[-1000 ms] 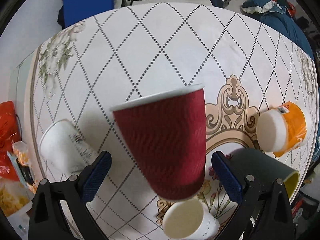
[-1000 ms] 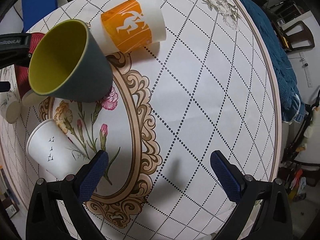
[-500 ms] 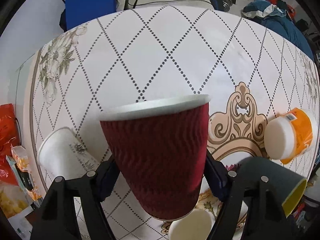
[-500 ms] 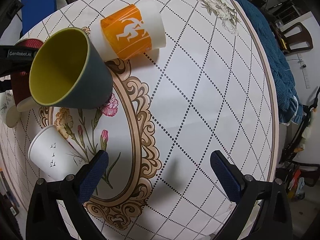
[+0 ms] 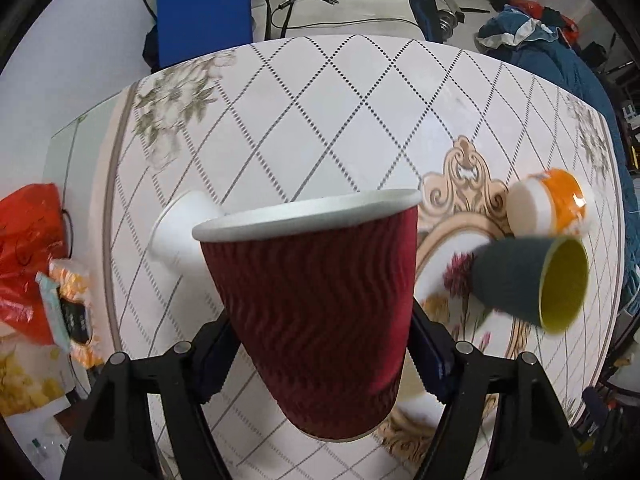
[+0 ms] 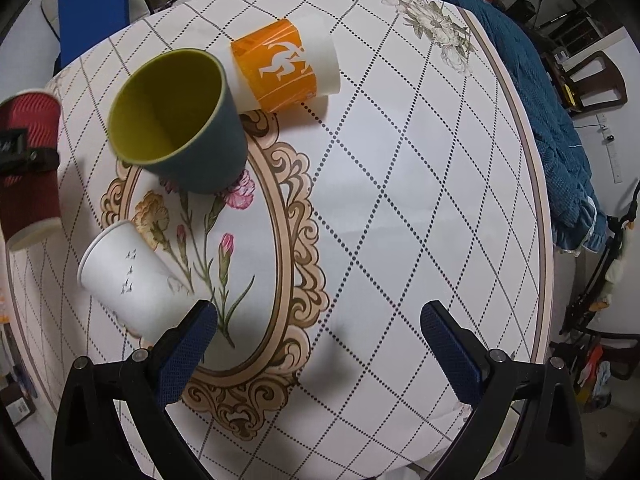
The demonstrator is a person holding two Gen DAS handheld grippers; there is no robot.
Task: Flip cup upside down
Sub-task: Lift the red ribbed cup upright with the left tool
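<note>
Between our left tongs, the red cup sits clamped, lifted off the bench with its rim toward twelve o'clock. Our right tongs hang wide and empty. We judge the turn-over comes next: a wrist roll, then setting the rim down.

Paper cup: dark red, wavy ribs, white rim
Mug: grey outside, yellow-green inside
Tablecloth: white, dotted diamonds
</note>
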